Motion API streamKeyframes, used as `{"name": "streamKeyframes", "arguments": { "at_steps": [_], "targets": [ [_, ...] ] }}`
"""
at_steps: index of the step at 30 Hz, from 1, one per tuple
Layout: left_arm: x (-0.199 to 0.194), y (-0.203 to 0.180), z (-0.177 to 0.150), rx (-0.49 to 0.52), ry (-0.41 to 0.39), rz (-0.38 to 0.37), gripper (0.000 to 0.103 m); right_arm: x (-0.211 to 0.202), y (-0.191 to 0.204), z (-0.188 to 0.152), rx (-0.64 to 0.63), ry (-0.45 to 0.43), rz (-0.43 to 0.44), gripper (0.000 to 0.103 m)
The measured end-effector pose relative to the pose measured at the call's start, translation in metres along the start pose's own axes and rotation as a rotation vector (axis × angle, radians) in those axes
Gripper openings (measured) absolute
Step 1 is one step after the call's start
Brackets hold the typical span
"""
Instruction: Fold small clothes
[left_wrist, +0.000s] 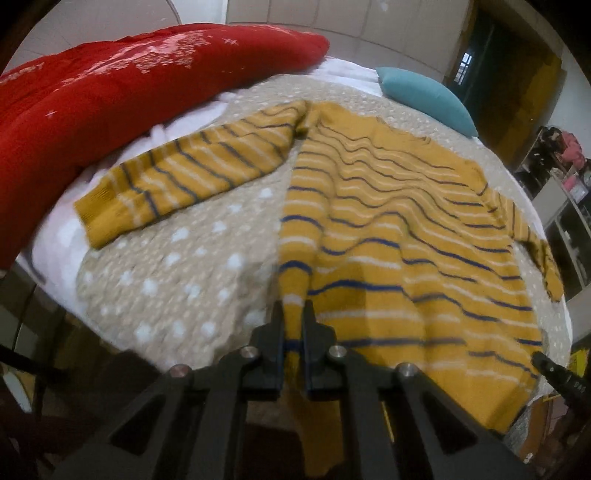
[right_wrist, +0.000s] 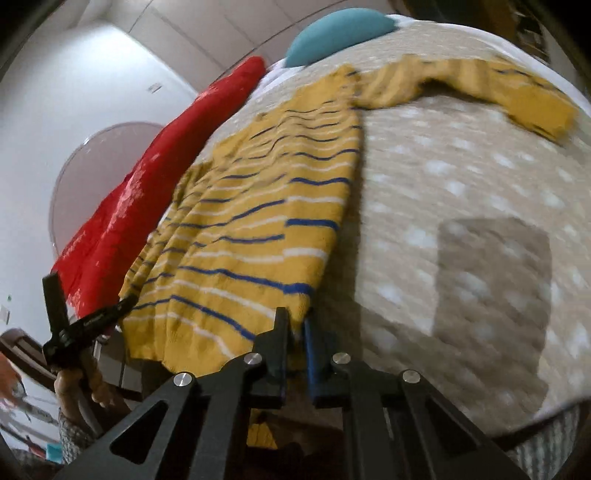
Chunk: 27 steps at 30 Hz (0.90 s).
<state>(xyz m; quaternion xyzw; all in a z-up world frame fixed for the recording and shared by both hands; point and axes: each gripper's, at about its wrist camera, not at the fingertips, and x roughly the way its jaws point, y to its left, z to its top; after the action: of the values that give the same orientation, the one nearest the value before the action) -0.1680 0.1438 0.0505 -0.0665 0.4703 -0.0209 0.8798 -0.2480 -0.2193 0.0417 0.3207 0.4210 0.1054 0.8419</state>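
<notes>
A mustard sweater with blue and white stripes lies spread on a beige dotted bedspread, its hem hanging over the near edge. My left gripper is shut on the hem's left corner. My right gripper is shut on the hem's right corner of the same sweater. One sleeve stretches out to the left, the other to the right. The right gripper's tip also shows in the left wrist view, and the left gripper shows in the right wrist view.
A red quilt lies along the far left of the bed. A teal pillow sits at the head. Shelves with clutter stand to the right of the bed. A dark doorway is beyond.
</notes>
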Motion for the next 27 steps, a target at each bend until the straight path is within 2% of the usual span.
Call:
{"name": "streamKeyframes", "arguments": {
  "at_steps": [2,4,7,8,9,10,12,15,18,27],
  "targets": [
    [0.001,0.004,-0.010,-0.013,0.023,-0.006,0.007,-0.008,-0.013,-0.006,0.041,-0.013,-0.015,0.008],
    [0.005,0.003,-0.018,0.003,0.047,0.020,0.008,-0.013,-0.023,-0.011,0.078,-0.021,-0.017,0.008],
    [0.002,0.001,-0.022,0.022,0.029,0.032,0.009,-0.013,-0.027,-0.012,0.075,-0.020,-0.004,0.010],
    [-0.001,0.001,-0.022,0.026,0.016,0.036,0.011,-0.012,-0.025,-0.010,0.059,-0.021,-0.024,0.010],
    [-0.004,0.000,-0.022,0.029,0.001,0.042,0.020,-0.012,-0.023,-0.009,0.049,-0.023,-0.041,0.010],
    [-0.009,0.000,-0.023,0.032,-0.017,0.047,0.035,-0.011,-0.019,-0.006,0.034,-0.031,-0.079,0.010],
    [-0.020,-0.002,-0.023,0.038,-0.060,0.056,0.053,-0.015,-0.020,-0.005,0.022,-0.046,-0.106,0.010],
    [-0.035,-0.010,-0.022,0.074,-0.116,0.071,0.058,-0.025,-0.021,-0.003,0.013,-0.082,-0.142,0.012],
    [-0.042,-0.022,-0.021,0.110,-0.146,0.071,0.073,-0.032,-0.024,-0.001,0.015,-0.111,-0.171,0.020],
    [-0.025,-0.055,-0.033,0.221,-0.114,0.055,0.074,-0.027,-0.023,0.000,-0.016,-0.122,-0.234,0.033]
  ]
}}
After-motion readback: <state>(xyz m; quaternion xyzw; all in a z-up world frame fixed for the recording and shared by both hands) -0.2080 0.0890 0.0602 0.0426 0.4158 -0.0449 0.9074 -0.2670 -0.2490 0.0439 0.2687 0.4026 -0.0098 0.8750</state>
